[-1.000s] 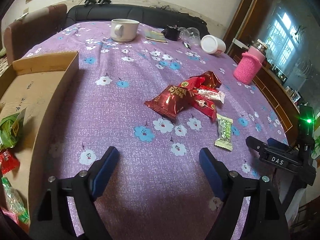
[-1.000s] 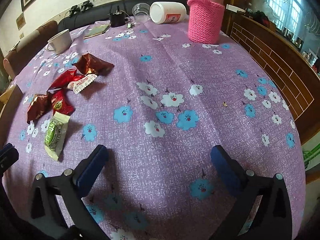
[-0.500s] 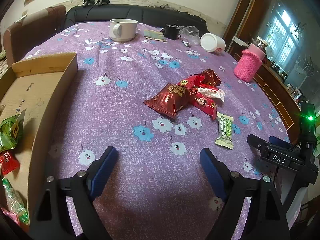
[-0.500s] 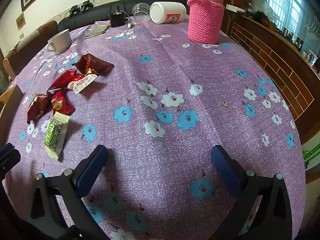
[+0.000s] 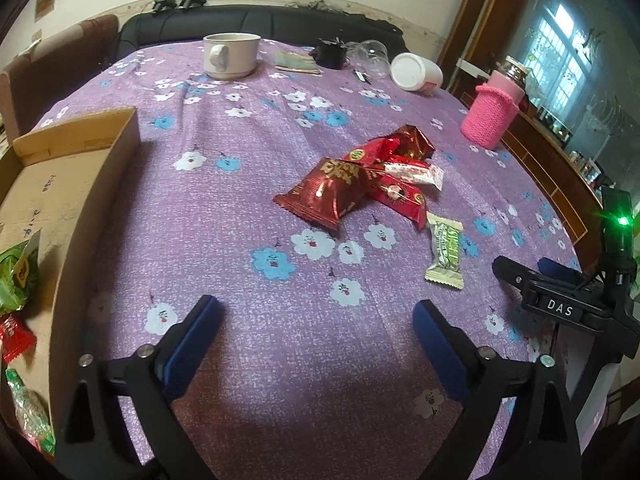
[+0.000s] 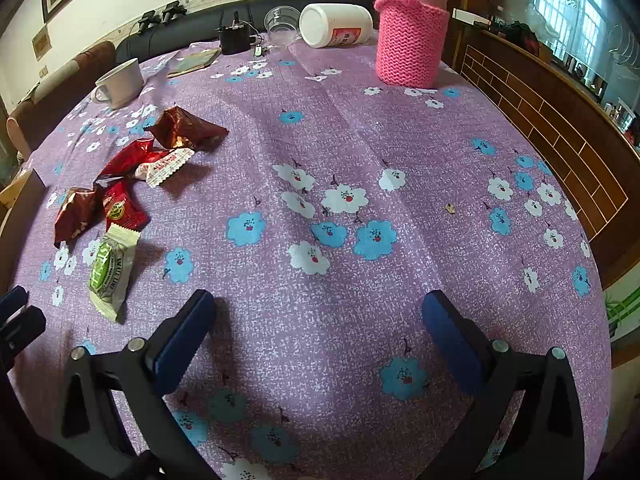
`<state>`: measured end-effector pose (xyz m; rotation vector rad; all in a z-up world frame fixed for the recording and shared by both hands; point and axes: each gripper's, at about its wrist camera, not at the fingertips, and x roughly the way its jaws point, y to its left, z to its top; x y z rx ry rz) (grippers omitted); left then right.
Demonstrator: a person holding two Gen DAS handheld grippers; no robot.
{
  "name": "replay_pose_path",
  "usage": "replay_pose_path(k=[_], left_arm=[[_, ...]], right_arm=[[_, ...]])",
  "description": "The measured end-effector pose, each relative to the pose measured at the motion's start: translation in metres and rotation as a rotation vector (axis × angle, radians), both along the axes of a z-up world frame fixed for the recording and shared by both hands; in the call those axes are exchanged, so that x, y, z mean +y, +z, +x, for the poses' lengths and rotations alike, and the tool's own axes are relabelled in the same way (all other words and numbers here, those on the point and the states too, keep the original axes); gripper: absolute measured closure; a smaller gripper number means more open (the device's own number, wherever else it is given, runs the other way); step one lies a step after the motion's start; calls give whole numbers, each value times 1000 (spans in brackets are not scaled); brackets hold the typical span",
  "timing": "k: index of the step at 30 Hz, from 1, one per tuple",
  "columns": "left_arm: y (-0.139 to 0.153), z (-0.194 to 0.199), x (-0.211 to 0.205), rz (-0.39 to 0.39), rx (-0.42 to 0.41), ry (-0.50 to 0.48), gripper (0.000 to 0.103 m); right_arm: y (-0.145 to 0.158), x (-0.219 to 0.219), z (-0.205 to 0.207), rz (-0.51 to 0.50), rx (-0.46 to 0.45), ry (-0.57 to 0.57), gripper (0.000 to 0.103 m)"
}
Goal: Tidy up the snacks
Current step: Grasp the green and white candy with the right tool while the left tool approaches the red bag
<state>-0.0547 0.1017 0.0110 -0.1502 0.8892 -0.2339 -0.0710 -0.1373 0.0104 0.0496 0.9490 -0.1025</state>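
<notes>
A pile of red snack packets (image 5: 340,188) lies mid-table; it also shows at the left of the right wrist view (image 6: 120,184). A green-and-white packet (image 5: 445,250) lies just right of the pile, also in the right wrist view (image 6: 111,266). A cardboard box (image 5: 60,184) at the left holds a green packet (image 5: 18,272) and red ones. My left gripper (image 5: 316,320) is open and empty, short of the pile. My right gripper (image 6: 320,312) is open and empty over bare cloth, right of the snacks.
A purple flowered cloth (image 5: 240,128) covers the round table. At the back stand a white mug (image 5: 230,56), a tipped white jar (image 5: 416,72), a clear cup (image 6: 282,24) and a pink knitted bottle (image 6: 410,36). A wooden counter (image 6: 560,120) runs along the right.
The left gripper has drifted slightly back and up, so the snack pile sits a little lower in view. The right gripper has barely moved.
</notes>
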Motion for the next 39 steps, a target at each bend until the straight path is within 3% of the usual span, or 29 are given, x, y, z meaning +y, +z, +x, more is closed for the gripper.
replay_pose_path(k=[6, 11, 15, 24, 27, 29, 30, 32, 34, 37, 39], left_arm=[[0, -1, -3, 8, 0, -11, 2], [2, -4, 9, -78, -6, -8, 4], [7, -16, 18, -146, 8, 0, 12], [53, -41, 47, -193, -120, 1, 11], [61, -36, 59, -158, -131, 9, 11], [63, -34, 60, -135, -129, -16, 11], [65, -32, 58, -120, -132, -30, 12], [69, -24, 47, -75, -139, -60, 13], [72, -14, 40, -48, -151, -80, 27], [74, 1, 34, -56, -136, -91, 35], [72, 9, 32, -55, -116, -85, 36]], right_arm=[[-1, -1, 0, 0, 0, 0, 0], [-2, -2, 1, -4, 1, 0, 0], [0, 2, 1, -3, 1, -4, 0], [2, 1, -9, 9, 71, 54, 0], [2, 0, -12, 15, 79, 97, 0], [9, -2, -16, 42, 68, 95, 10], [21, -2, -20, 102, 24, 113, 19], [42, 6, -24, 183, -66, 161, 20], [57, 27, -22, 222, -128, 227, 20], [44, 69, -2, 201, -32, 293, 22], [30, 85, 10, 208, 3, 294, 32]])
